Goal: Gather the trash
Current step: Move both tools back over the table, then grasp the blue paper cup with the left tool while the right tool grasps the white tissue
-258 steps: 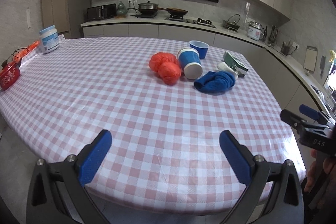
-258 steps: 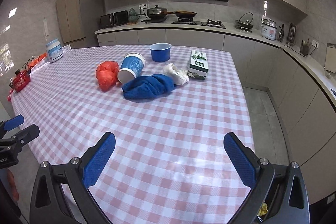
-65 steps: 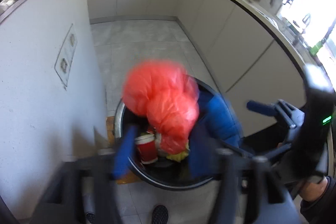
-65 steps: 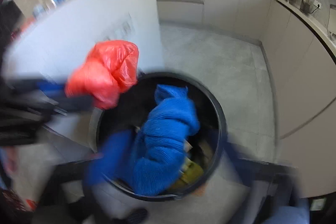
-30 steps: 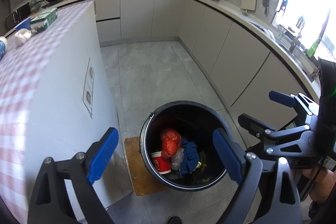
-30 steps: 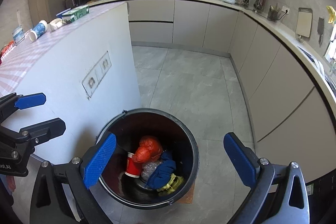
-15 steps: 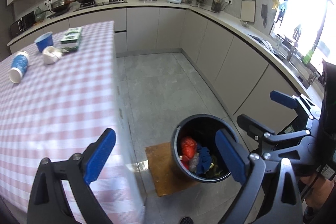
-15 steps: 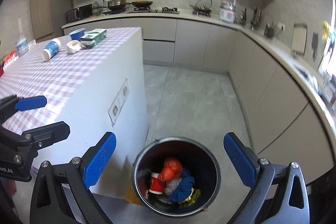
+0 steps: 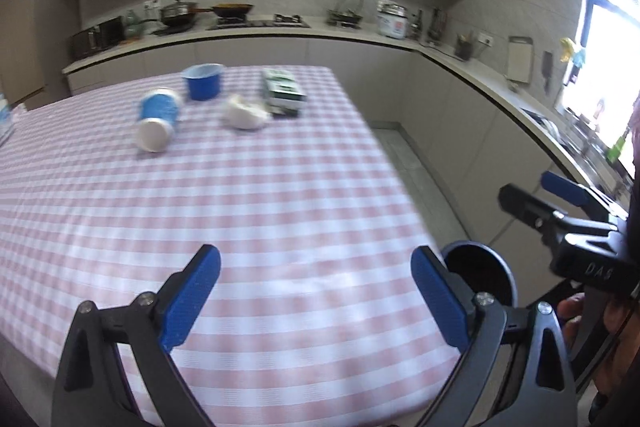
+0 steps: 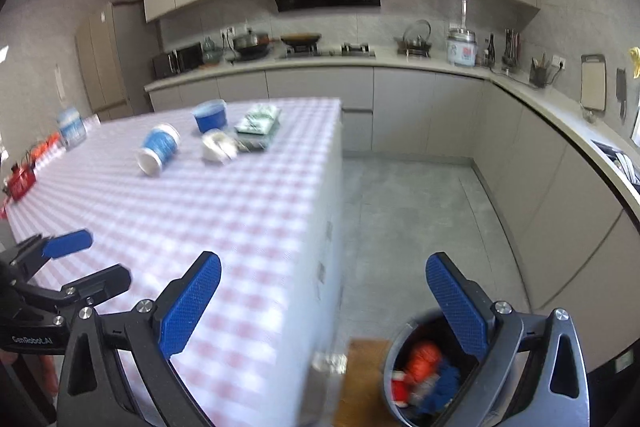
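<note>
On the pink checked table (image 9: 240, 211) lie a tipped blue paper cup (image 9: 157, 119), a crumpled white tissue (image 9: 244, 115), an upright blue bowl (image 9: 202, 81) and a green box (image 9: 283, 91). They also show in the right wrist view: cup (image 10: 159, 148), tissue (image 10: 218, 146), bowl (image 10: 210, 115), box (image 10: 258, 123). The black trash bin (image 10: 404, 347) on the floor holds the red bag (image 10: 425, 357) and blue cloth (image 10: 442, 381). My left gripper (image 9: 316, 301) is open and empty over the table's near edge. My right gripper (image 10: 324, 303) is open and empty, to the right of the table.
The bin's rim (image 9: 506, 275) shows past the table's right corner. A white tub (image 10: 71, 127) and red items (image 10: 22, 181) sit at the table's far left. Grey floor (image 10: 416, 211) lies between table and kitchen counters (image 10: 400, 67).
Both grippers have lifted and turned from the bin back toward the table. The table's objects now lie ahead, and the bin has dropped to the lower right. Both stay open and empty.
</note>
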Motion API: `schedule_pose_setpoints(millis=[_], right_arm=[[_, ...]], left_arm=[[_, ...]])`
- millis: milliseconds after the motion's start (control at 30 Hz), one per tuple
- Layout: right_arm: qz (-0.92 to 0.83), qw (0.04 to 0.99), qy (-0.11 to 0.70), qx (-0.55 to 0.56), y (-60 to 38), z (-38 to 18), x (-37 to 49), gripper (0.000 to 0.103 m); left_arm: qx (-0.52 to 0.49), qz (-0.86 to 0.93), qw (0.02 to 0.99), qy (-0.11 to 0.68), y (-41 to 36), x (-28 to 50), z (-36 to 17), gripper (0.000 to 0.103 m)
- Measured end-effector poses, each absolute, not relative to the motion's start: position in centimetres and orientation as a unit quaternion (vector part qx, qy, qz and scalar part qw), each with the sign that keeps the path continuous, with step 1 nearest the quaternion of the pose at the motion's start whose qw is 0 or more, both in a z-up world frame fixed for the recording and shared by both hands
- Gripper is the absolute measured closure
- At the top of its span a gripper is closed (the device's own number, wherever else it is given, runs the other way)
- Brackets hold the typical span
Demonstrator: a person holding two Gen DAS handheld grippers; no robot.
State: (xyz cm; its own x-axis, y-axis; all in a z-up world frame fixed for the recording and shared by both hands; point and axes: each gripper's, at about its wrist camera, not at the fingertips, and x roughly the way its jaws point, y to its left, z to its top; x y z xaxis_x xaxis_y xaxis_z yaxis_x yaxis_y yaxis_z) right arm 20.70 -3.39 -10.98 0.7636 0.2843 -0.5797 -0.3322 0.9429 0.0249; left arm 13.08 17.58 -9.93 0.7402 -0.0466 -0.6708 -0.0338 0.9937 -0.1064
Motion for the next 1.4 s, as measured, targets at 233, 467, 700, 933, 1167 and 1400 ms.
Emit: schedule_pose_setpoints(millis=[233,467,700,933,1167,1400], right_arm=[[0.168,0.934,0.312,-0.056,5.5,-9.9,20.9,0.000],[0.186,0.933,0.302,-0.063,9.8,-9.4,21.5,0.000],[0.214,0.924,0.312,-0.055,11.9,-10.1,24.6,0.000],[0.249,0.905,0.343,-0.041,15.0,-12.7,30.8,0.017],[0.273,0.886,0.371,-0.051,18.3,-15.1,37.6,0.023],[0.287,0.871,0.396,-0.051,20.2,-17.5,42.7,0.024]], left_arm=[[-0.062,0.055,0.934,0.347,26.5,11.2,-9.1,0.006],[-0.080,0.078,0.935,0.336,31.2,10.7,-9.3,0.006],[-0.081,0.085,0.934,0.337,33.0,12.7,-10.3,0.007],[-0.089,0.084,0.929,0.350,34.5,17.8,-11.4,0.011],[-0.098,0.082,0.924,0.361,34.8,23.6,-12.8,0.012],[-0.111,0.084,0.920,0.366,35.8,28.0,-13.9,0.013]])
